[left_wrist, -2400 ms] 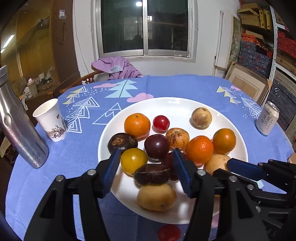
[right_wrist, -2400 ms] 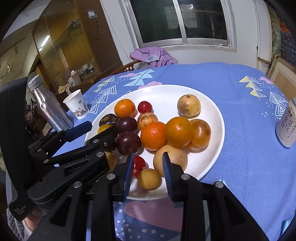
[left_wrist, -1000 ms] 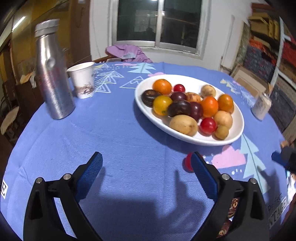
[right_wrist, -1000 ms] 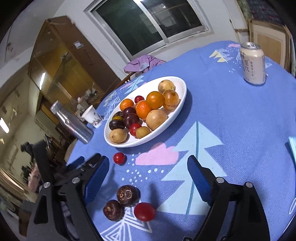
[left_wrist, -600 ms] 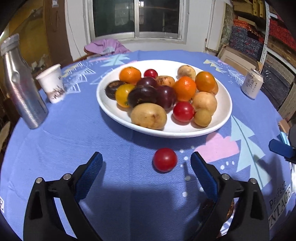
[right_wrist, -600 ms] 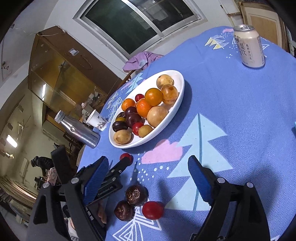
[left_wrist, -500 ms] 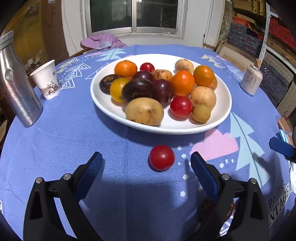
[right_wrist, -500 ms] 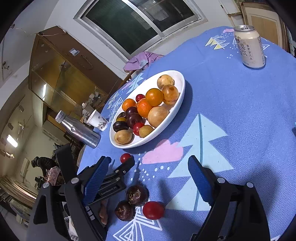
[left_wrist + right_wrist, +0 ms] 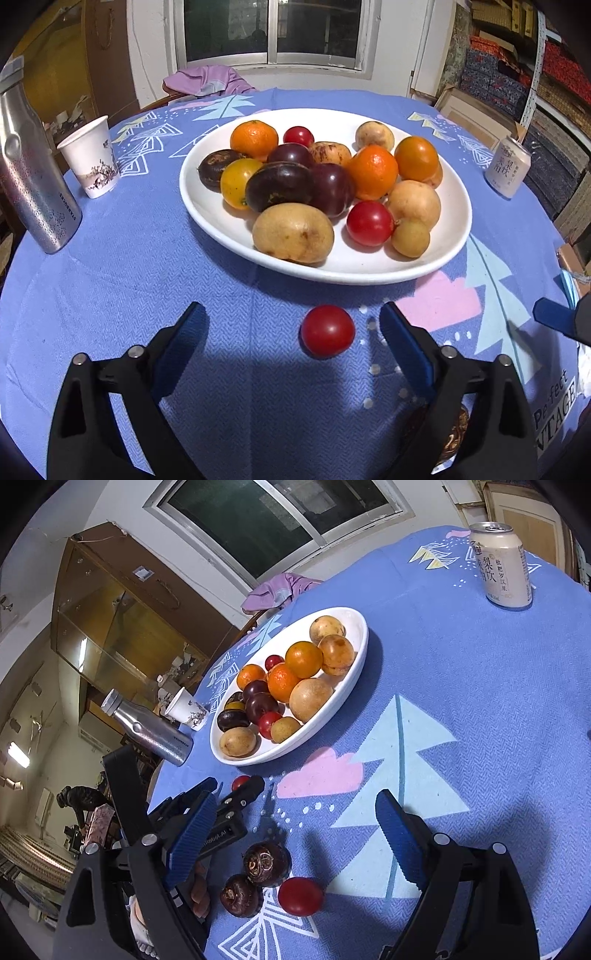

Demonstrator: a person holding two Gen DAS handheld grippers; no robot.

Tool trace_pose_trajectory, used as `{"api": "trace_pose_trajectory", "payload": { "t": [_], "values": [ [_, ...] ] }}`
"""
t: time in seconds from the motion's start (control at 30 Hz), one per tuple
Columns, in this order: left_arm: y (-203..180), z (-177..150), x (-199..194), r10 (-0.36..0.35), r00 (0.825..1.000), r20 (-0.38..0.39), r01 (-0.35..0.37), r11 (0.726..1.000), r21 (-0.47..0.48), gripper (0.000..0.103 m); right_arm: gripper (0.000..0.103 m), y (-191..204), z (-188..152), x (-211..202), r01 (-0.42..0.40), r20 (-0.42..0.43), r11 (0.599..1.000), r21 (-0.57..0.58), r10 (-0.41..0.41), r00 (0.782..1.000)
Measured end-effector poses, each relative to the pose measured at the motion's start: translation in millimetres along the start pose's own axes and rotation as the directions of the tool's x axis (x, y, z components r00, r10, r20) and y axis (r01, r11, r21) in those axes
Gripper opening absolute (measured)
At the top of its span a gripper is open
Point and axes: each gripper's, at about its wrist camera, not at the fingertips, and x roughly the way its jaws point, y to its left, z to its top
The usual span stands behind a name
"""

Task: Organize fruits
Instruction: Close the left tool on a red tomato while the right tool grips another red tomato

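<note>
A white plate (image 9: 207,214) on the blue tablecloth holds oranges, dark plums, red tomatoes and tan fruits. One loose red tomato (image 9: 327,330) lies on the cloth in front of the plate, between the fingers of my left gripper (image 9: 295,334). The jaws are closing, and neither pad touches the tomato. In the right wrist view my right gripper (image 9: 293,834) stands open above two dark water chestnuts (image 9: 265,864) and another red tomato (image 9: 301,895). That view also shows the left gripper (image 9: 227,786) with the loose tomato (image 9: 241,782) at its tips.
A silver bottle (image 9: 33,177) and a paper cup (image 9: 92,162) stand left of the plate, a drink can (image 9: 508,171) to its right. A purple cloth (image 9: 207,83) hangs on a chair at the far table edge. Stacked boxes line the right wall.
The left gripper swung toward the plate and sank a little; the loose tomato now sits between its fingers, which have narrowed slightly. The right gripper has barely moved.
</note>
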Motion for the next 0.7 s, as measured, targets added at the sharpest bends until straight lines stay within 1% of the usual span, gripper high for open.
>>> {"api": "trace_pose_trajectory", "payload": {
  "t": [0.03, 0.07, 0.23, 0.33, 0.4, 0.47, 0.5, 0.53, 0.57, 0.6, 0.63, 0.7],
  "values": [
    [2, 0, 2, -0.011, 1.000, -0.010, 0.011, 1.000, -0.010, 0.082, 0.089, 1, 0, 0, 0.001, 0.000, 1.000, -0.005, -0.001, 1.000],
    [3, -1, 3, -0.020, 1.000, -0.018, 0.020, 1.000, -0.016, 0.081, 0.089, 1, -1, 0, 0.002, -0.001, 1.000, -0.009, -0.002, 1.000],
    [2, -2, 3, -0.037, 0.999, -0.017, 0.037, 0.999, -0.013, 0.080, 0.089, 2, -4, 1, -0.007, -0.017, 1.000, -0.020, 0.007, 1.000],
    [2, -2, 3, -0.051, 0.999, -0.014, 0.051, 0.999, -0.015, 0.080, 0.089, 8, -13, -6, 0.005, 0.004, 0.997, -0.079, -0.005, 1.000],
    [2, -2, 3, -0.055, 0.998, -0.014, 0.055, 0.998, -0.015, 0.080, 0.088, 12, -25, -14, 0.010, 0.017, 0.991, -0.132, -0.008, 1.000],
    [2, -2, 3, -0.054, 0.998, -0.014, 0.054, 0.998, -0.016, 0.080, 0.084, 14, -40, -19, 0.037, 0.029, 0.982, -0.184, -0.033, 0.999],
    [2, -2, 3, -0.055, 0.998, -0.015, 0.055, 0.998, -0.017, 0.080, 0.078, 15, -46, -18, 0.055, 0.025, 0.977, -0.204, -0.051, 0.998],
    [3, -2, 3, -0.056, 0.998, -0.015, 0.056, 0.998, -0.020, 0.080, 0.069, 16, -50, -14, 0.076, 0.011, 0.972, -0.222, -0.075, 0.997],
    [3, -2, 3, -0.058, 0.998, -0.015, 0.057, 0.998, -0.022, 0.080, 0.064, 17, -53, -8, 0.080, -0.014, 0.968, -0.237, -0.085, 0.996],
    [4, -2, 3, -0.059, 0.998, -0.016, 0.058, 0.998, -0.023, 0.080, 0.052, 19, -55, 0, 0.081, -0.041, 0.964, -0.252, -0.094, 0.995],
    [4, -2, 3, -0.058, 0.998, -0.016, 0.058, 0.998, -0.022, 0.080, 0.045, 22, -57, 5, 0.086, -0.061, 0.959, -0.271, -0.107, 0.992],
    [3, -2, 3, -0.057, 0.998, -0.016, 0.057, 0.998, -0.021, 0.080, 0.045, 27, -62, 12, 0.093, -0.083, 0.947, -0.306, -0.124, 0.989]
  ]
}}
